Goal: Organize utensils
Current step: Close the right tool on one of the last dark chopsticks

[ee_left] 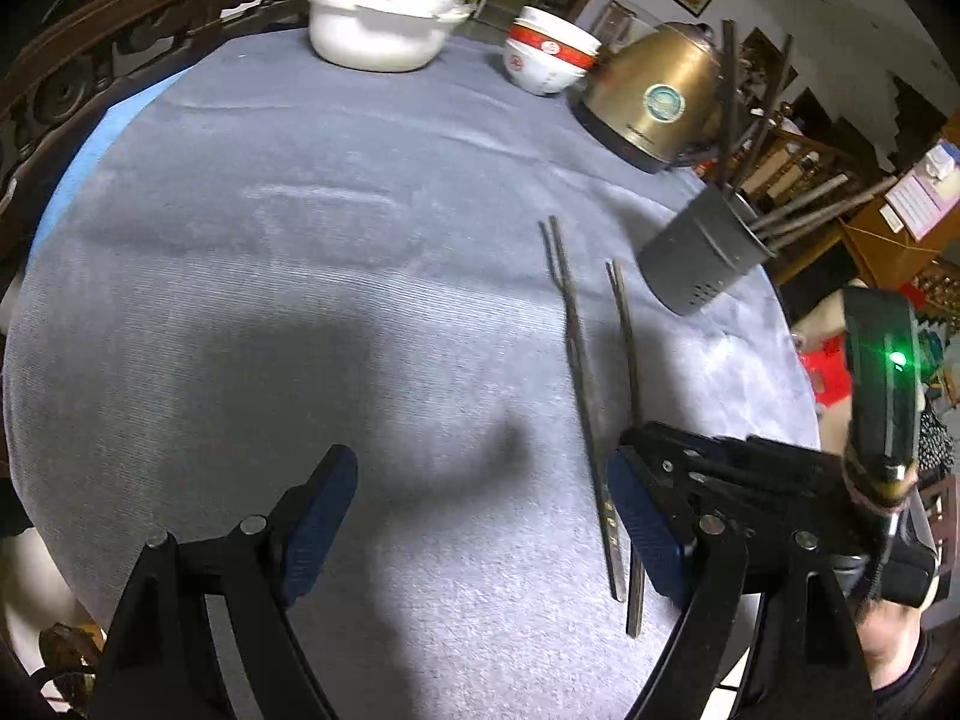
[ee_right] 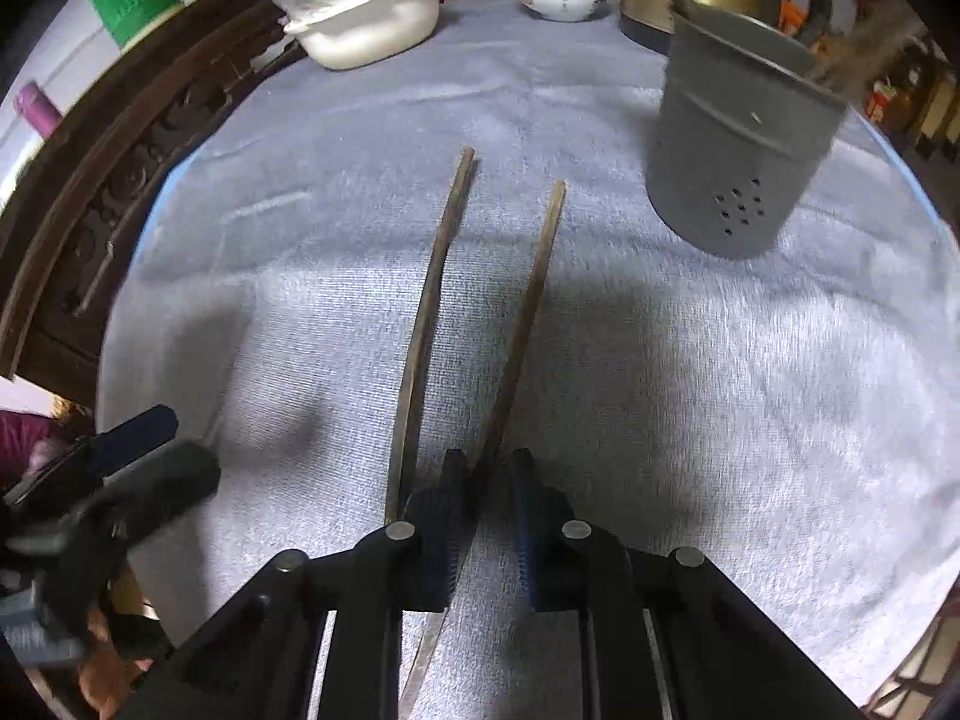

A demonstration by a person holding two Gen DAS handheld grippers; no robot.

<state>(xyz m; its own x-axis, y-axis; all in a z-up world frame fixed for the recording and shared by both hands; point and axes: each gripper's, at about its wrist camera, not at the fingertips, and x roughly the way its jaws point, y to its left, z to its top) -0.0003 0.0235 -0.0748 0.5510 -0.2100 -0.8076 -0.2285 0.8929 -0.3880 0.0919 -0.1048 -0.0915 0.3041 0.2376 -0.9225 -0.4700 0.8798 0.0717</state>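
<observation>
Two pairs of dark chopsticks lie on the grey cloth. The right pair (ee_right: pixel 528 312) runs back between the pads of my right gripper (ee_right: pixel 487 480), which is shut on its near end. The left pair (ee_right: pixel 426 312) lies free just left of it. In the left wrist view both pairs show, the left pair (ee_left: pixel 579 378) and the right pair (ee_left: pixel 627 336), with the right gripper's fingers (ee_left: pixel 690 456) over the right pair. My left gripper (ee_left: pixel 474 504) is open and empty, left of the chopsticks. A grey holder (ee_right: pixel 738 144) stands far right, also in the left wrist view (ee_left: pixel 696 258), with several chopsticks in it.
A white lidded dish (ee_left: pixel 378 30), stacked red-and-white bowls (ee_left: pixel 549 57) and a brass kettle (ee_left: pixel 654 90) stand along the table's far edge. A carved wooden chair back (ee_right: pixel 120 192) curves along the left. The table edge drops off on the right.
</observation>
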